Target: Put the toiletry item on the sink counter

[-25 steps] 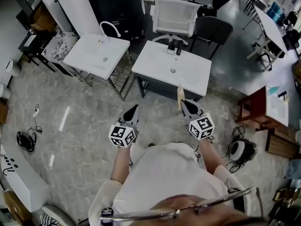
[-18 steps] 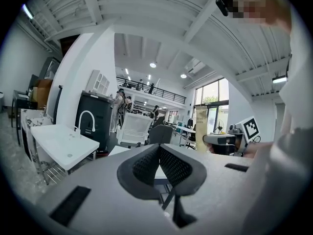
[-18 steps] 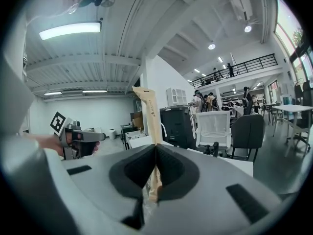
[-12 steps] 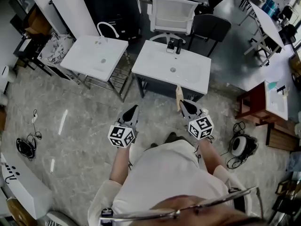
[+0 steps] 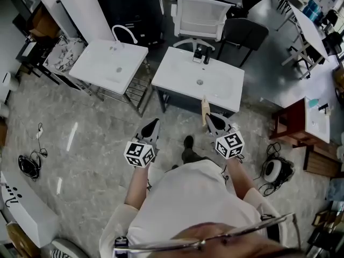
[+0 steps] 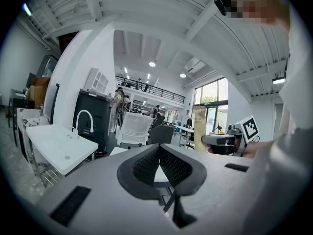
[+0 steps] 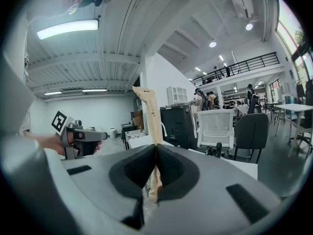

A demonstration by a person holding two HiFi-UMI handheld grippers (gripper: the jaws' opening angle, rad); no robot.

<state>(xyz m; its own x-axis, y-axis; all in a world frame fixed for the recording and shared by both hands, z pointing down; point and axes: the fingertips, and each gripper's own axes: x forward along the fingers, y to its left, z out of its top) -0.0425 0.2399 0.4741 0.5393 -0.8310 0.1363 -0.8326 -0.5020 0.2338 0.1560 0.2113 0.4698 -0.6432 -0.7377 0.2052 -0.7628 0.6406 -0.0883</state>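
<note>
Right hand-held gripper [image 5: 208,118] stays pinched on the toiletry sachet [image 5: 205,106] while my shoe [image 5: 188,144] has stepped forward, bringing the sink desk [image 5: 183,74] at 12 o'clock closer, delivery still pending.

Both grippers held out at frame centre.
My left gripper [image 5: 155,122] is closed, empty; my right gripper [image 5: 207,116], beside it, pinches a packet [image 5: 205,106] upright.

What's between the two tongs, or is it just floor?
In the head view, a dark shoe on the grey floor sits between the left tongs and the right tongs, which pinch a tan packet.
</note>
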